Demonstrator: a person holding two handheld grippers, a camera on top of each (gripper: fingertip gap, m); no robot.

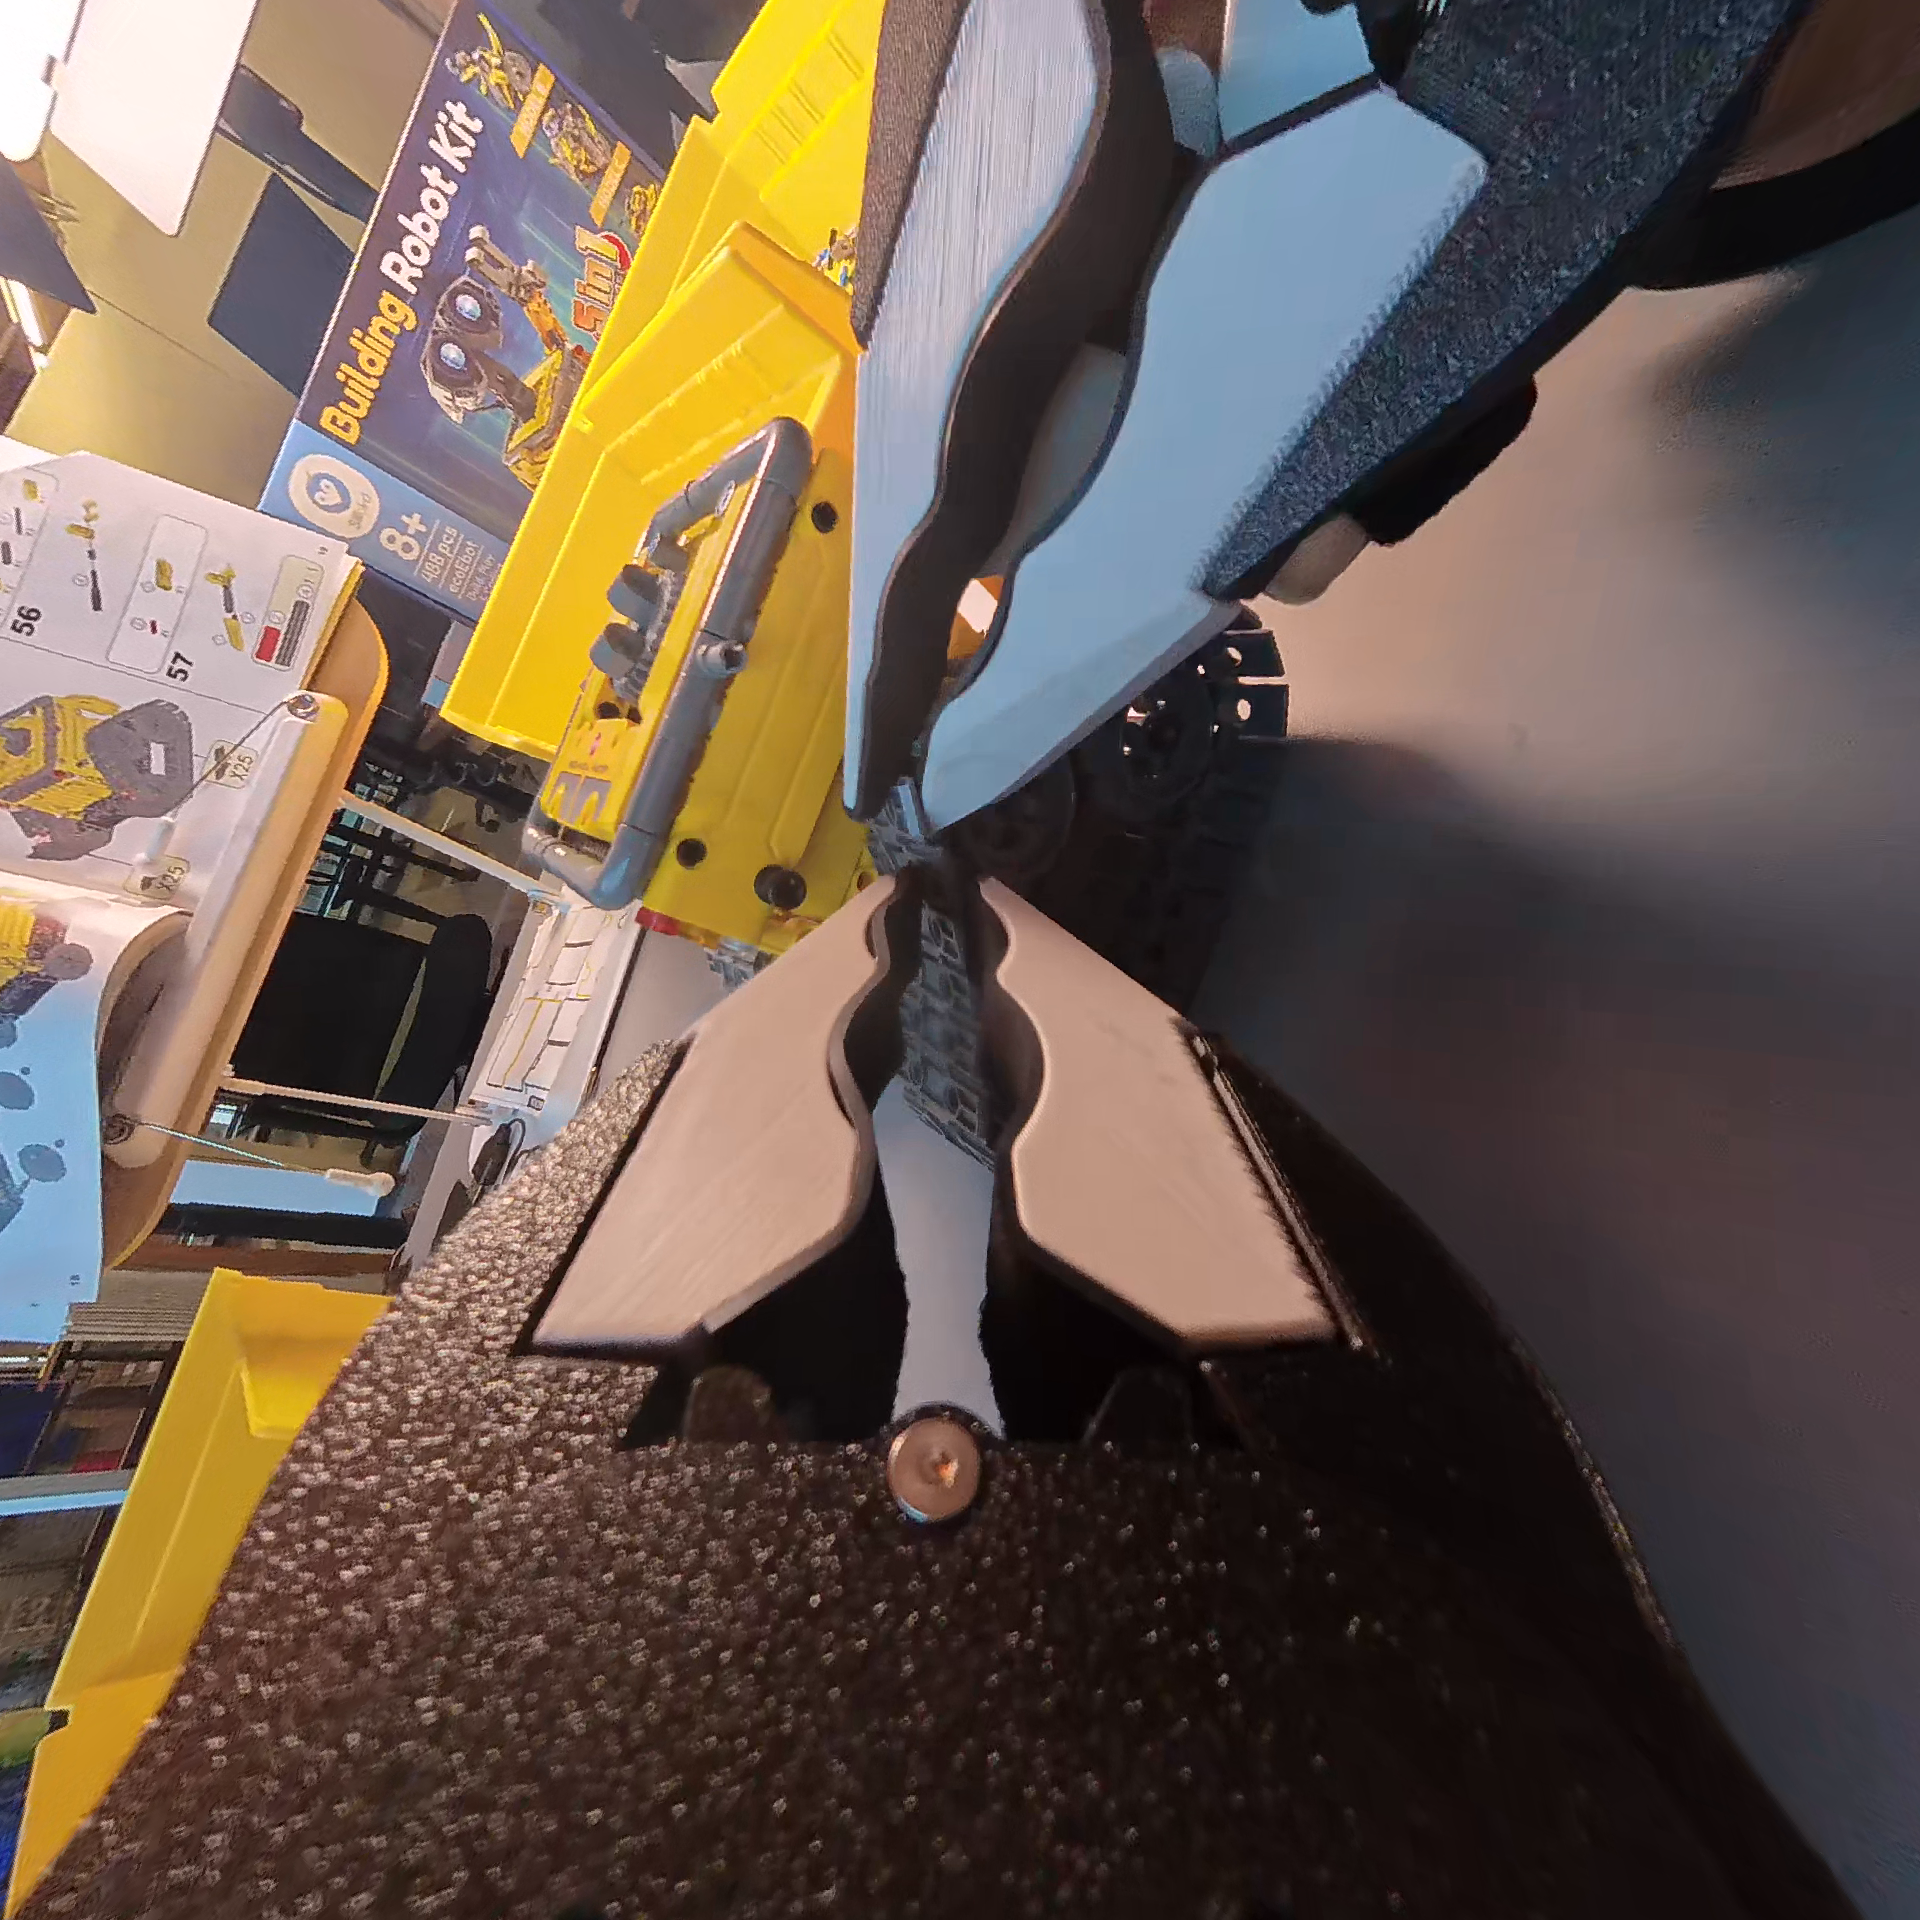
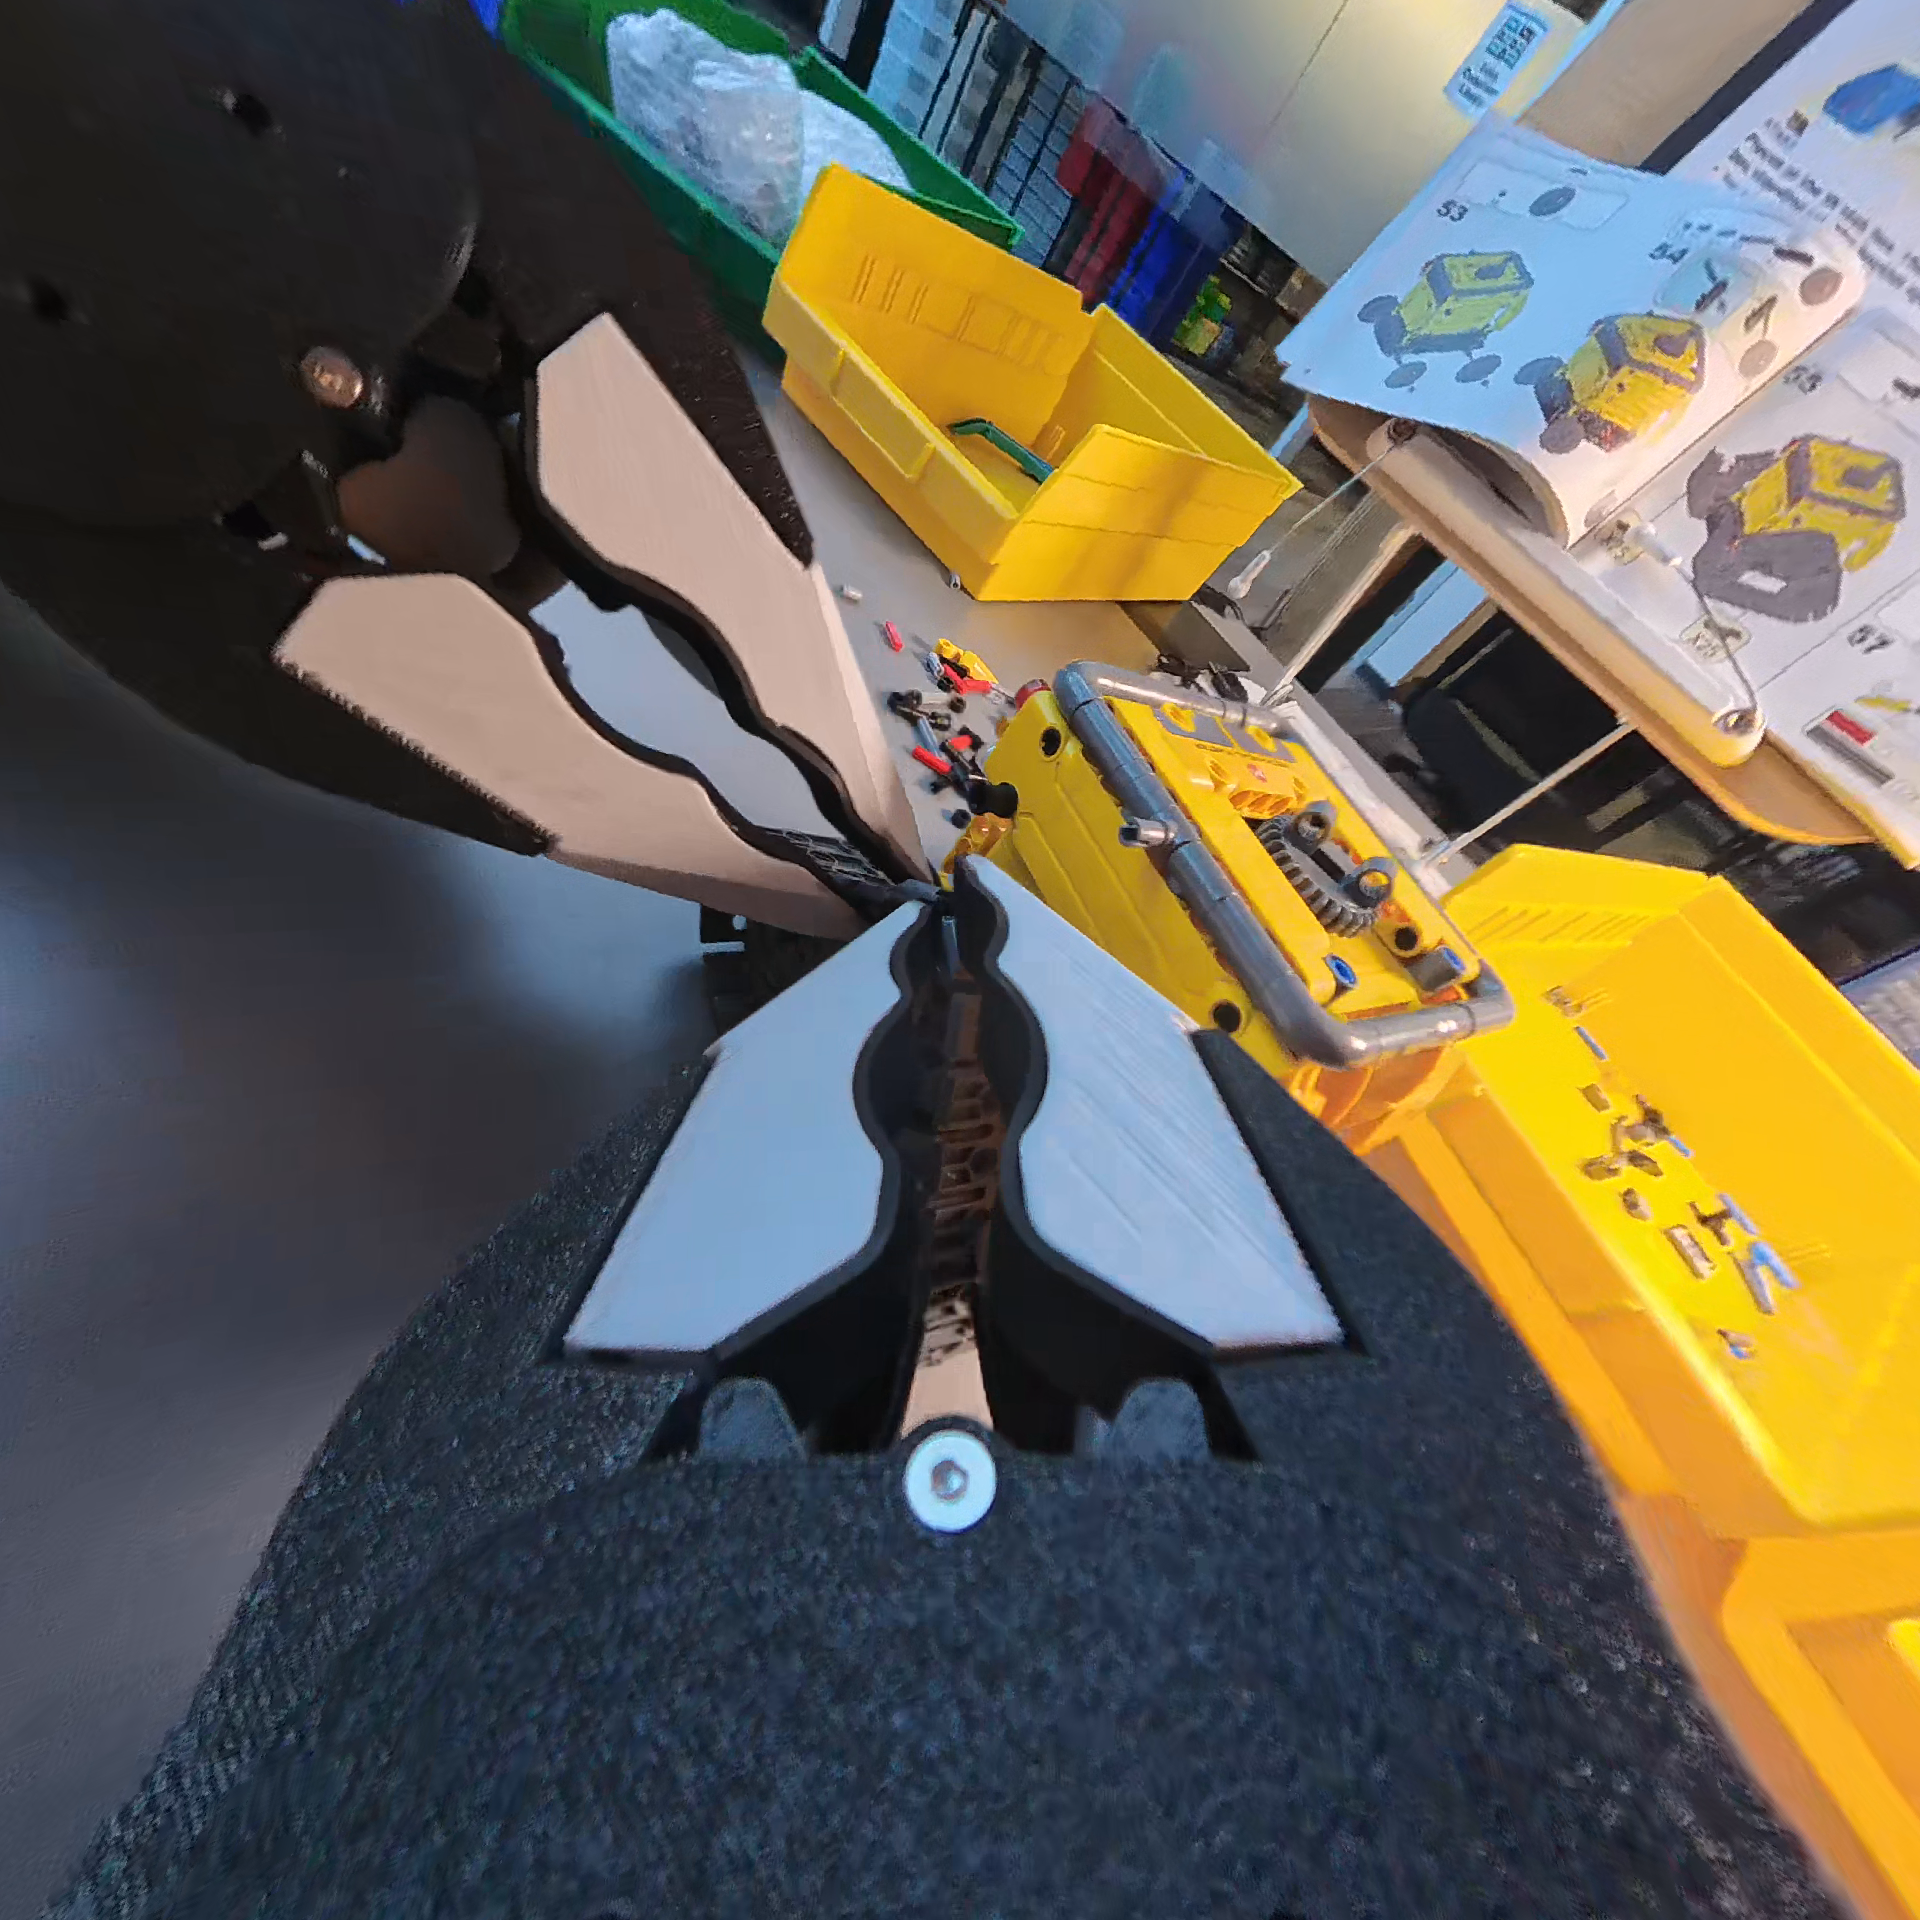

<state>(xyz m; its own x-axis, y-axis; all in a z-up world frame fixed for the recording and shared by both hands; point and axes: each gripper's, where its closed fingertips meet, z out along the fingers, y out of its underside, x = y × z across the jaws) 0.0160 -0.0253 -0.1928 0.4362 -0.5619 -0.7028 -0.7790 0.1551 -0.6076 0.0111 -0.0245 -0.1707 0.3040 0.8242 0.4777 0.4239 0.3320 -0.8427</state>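
My left gripper (image 1: 940,894) is shut on a black toy track strip (image 1: 940,1008), which runs back between its fingers. My right gripper (image 1: 906,805) comes in from above, tip to tip with the left. Its fingers are pinched on the end of the same strip. In the right wrist view my right gripper (image 2: 945,899) is closed at the tips on a thin dark piece. My left gripper (image 2: 891,876) reaches in from the upper left with the track strip (image 2: 816,844) between its fingers. A yellow toy robot body (image 2: 1122,831) with a grey bar frame lies just beyond both grippers, and it also shows in the left wrist view (image 1: 748,727).
Small loose red, black and yellow parts (image 2: 935,717) lie on the table (image 2: 208,1039). Yellow bins (image 2: 997,416) (image 2: 1714,1143) and a green bin (image 2: 707,208) stand around. An instruction booklet on a stand (image 2: 1662,364) and the kit's blue box (image 1: 447,312) are behind. My two grippers' fingertips are within a few centimetres of each other.
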